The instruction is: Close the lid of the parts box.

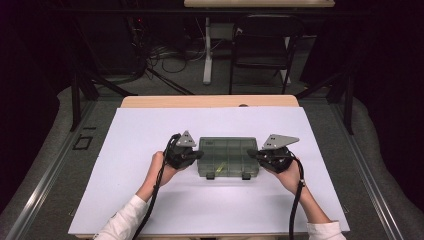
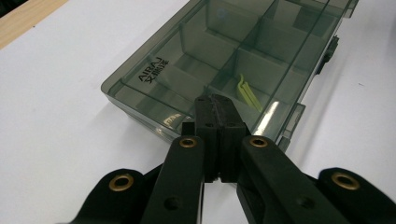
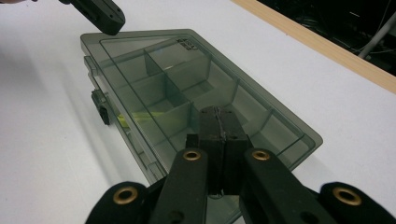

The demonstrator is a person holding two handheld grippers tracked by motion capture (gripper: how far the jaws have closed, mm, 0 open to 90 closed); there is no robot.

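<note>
While both tools sit at the ends of the organizer box [image 1: 228, 156], mid-sheet on the white table [image 1: 150, 200], we press evenly inward. Left gripper [image 2: 215, 100] and right gripper [image 3: 218, 112] have jaws together, empty. Smoky translucent lid closed, divided compartments, yellow-green item [image 2: 247, 91] inside.
</note>
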